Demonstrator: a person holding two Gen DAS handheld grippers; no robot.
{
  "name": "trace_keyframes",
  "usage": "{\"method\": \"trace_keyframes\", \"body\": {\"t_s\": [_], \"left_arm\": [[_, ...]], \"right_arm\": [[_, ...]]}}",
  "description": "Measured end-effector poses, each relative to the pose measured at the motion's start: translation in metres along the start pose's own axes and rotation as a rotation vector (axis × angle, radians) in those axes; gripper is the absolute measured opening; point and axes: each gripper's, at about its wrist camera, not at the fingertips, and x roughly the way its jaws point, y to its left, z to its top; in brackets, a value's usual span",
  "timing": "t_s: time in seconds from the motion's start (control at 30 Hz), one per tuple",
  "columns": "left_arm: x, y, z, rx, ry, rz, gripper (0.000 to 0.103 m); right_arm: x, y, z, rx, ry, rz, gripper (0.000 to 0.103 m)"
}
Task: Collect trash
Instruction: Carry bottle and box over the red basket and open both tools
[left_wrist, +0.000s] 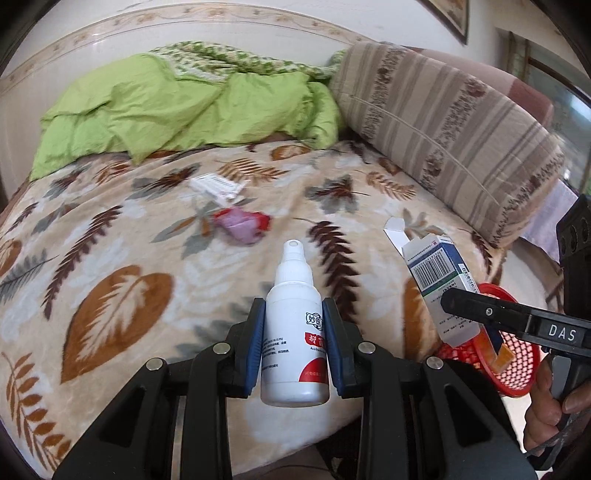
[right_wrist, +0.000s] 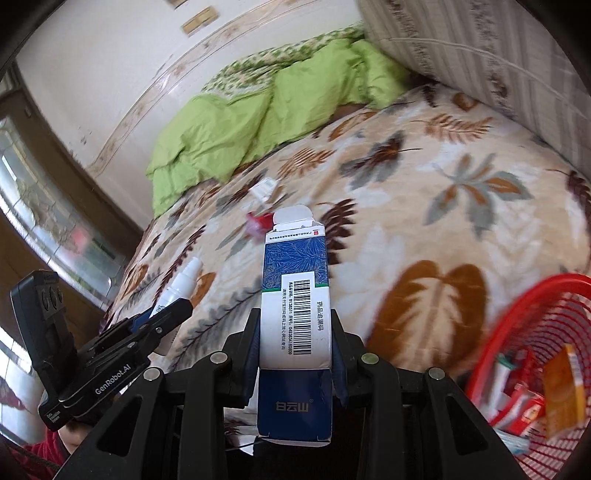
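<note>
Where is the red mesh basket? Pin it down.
The red mesh basket sits low on the right in both wrist views, beside the leaf-patterned bed blanket, holding wrappers.

Bedspread (left_wrist: 110, 258) mostly open; wrapper (left_wrist: 242, 227), white carton (left_wrist: 216, 184) mid-bed; red basket (right_wrist: 535, 350) at edge.

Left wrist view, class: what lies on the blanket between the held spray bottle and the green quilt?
A red-and-purple wrapper, then a white packet; otherwise bare leaf-patterned blanket.
</note>
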Motion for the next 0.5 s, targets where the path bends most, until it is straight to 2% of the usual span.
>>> {"method": "trace_keyframes", "body": {"t_s": [0.1, 0.27, 0.5], "left_arm": [[0.006, -0.033, 0.009, 0.054, 0.011, -0.063, 0.029], [0.018, -0.094, 0.023, 0.123, 0.057, -0.209, 0.029], [0.034, -0.183, 0.024, 0.225, 0.136, -0.385, 0.029]], "right_arm": [[-0.027, -0.03, -0.004, 0.057, -0.032, -0.049, 0.035], [-0.076, -0.087, -0.015, 0.179, -0.09, -0.162, 0.035], [-0.132, -0.136, -0.025, 0.272, -0.15, -0.293, 0.036]]}}
